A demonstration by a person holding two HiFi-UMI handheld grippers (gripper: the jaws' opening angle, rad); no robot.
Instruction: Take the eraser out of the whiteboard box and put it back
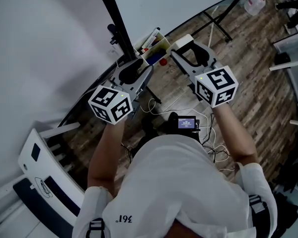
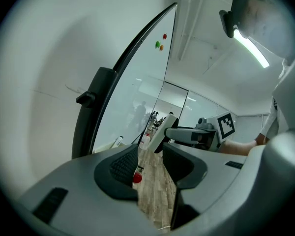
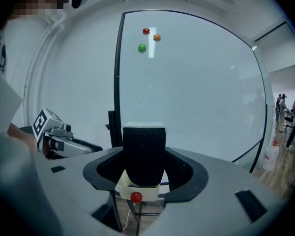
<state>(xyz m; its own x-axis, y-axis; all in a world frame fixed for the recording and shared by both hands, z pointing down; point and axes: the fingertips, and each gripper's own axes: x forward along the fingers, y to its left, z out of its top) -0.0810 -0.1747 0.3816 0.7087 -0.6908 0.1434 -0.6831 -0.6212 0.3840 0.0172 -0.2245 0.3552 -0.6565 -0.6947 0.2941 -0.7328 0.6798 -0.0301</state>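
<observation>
Brown wood floor lies under a big white whiteboard on a black stand. Three small round magnets sit high on the board: a red one, an orange one and a green one. They are close together.

A small white box hangs at the bottom edge of the board. It has pens in it, and a little red ball is on its front.

A person in a white shirt holds both tools out toward the box.

The right gripper has its two grey jaws pressed on a block eraser with a white back and a black felt face. The eraser stands up straight between the jaws. From the head view, the eraser is out of the box and just beside it, on the right side. In the right gripper view the box shows right under the eraser.

The left gripper has its jaws wide apart with nothing in them. Only the floor and the red ball show through the gap. From the head view, the left gripper is just beside the box, on its left side. The two grippers are near each other but do not touch.

A clear plastic jug stands on the floor far off.
</observation>
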